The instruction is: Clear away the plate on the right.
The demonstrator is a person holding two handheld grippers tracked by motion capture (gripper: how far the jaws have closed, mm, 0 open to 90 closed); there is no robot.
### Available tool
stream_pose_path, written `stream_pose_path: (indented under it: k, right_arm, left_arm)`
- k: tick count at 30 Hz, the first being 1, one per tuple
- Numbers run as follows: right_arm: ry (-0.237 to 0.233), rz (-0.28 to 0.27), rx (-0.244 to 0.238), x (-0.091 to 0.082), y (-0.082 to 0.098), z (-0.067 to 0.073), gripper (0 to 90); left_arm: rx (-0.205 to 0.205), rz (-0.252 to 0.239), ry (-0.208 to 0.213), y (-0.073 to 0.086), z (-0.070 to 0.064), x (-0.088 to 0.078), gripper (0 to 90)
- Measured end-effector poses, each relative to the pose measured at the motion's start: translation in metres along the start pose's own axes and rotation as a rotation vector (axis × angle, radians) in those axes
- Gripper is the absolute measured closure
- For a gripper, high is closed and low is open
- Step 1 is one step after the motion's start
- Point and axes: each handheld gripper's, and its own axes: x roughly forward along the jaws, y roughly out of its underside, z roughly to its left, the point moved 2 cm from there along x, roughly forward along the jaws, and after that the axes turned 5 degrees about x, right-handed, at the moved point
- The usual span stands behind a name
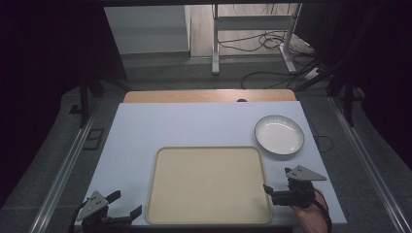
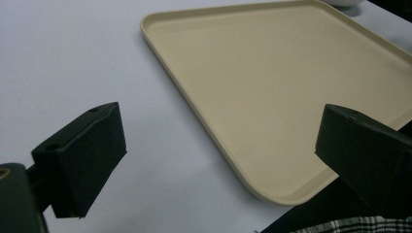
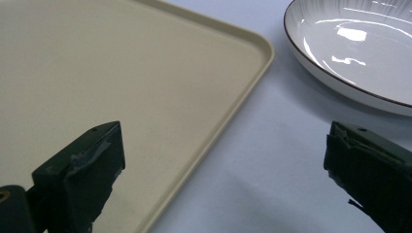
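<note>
Pale blue, the surface (image 1: 194, 126) spreads through the middle of the high view, with dark floor and loose cables beyond it at the top of the frame. At the lower left, the left gripper (image 1: 127, 205) sits just beside the near left corner of the beige tray (image 1: 209, 151), its jaws spread wide and closed on nothing; in the left gripper view that rounded tray corner (image 2: 272, 194) lies between the two black jaws, not touched by either. Across the lower centre the tray lies flat and bare. At the lower right, the right gripper (image 1: 268, 191) rests at the tray's right edge, jaws likewise wide apart and empty — the right gripper view has the tray rim (image 3: 228, 111) running up between them. Above it, at right of centre, the white bowl (image 1: 279, 134) stands just off the tray's far right corner. This looks like the start — nothing is gripped yet. Next, I judge, the right gripper should go up to the bowl's rim and close on it.
</note>
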Motion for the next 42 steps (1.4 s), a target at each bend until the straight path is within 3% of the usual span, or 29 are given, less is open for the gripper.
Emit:
stream_pose_path:
  k: [13, 17, 22, 26, 28, 36, 40, 42]
  right_arm:
    - [0.035, 0.021, 0.012, 0.01, -0.008, -0.003, 0.0]
    - [0.079, 0.033, -0.007, 0.015, -0.012, -0.003, 0.0]
    - [0.08, 0.045, -0.025, 0.018, -0.015, -0.005, 0.0]
    - [0.131, 0.07, -0.056, 0.023, -0.018, -0.006, 0.6]
    - [0.131, 0.07, -0.056, 0.023, -0.019, -0.007, 1.5]
    - [0.196, 0.068, -0.097, 0.024, -0.024, -0.014, 9.0]
    - [0.258, 0.099, -0.173, 0.027, -0.027, -0.016, 20.8]
    - [0.265, 0.102, -0.186, 0.027, -0.028, -0.016, 22.9]
  left_arm:
    - [0.0, 0.001, -0.001, 0.0, 0.0, 0.0, 4.1]
    - [0.0, 0.001, -0.001, 0.0, 0.0, 0.001, 4.1]
    - [0.001, 0.001, -0.001, 0.0, 0.0, 0.001, 4.1]
    - [0.003, 0.004, 0.0, 0.0, 0.0, 0.001, 4.1]
    - [0.003, 0.004, 0.0, 0.0, 0.0, 0.001, 4.1]
    - [0.004, 0.007, -0.001, 0.0, 0.0, 0.001, 4.2]
    - [0.003, 0.008, -0.001, 0.0, 0.0, 0.001, 4.2]
    - [0.002, 0.009, -0.001, 0.0, 0.0, 0.001, 4.2]
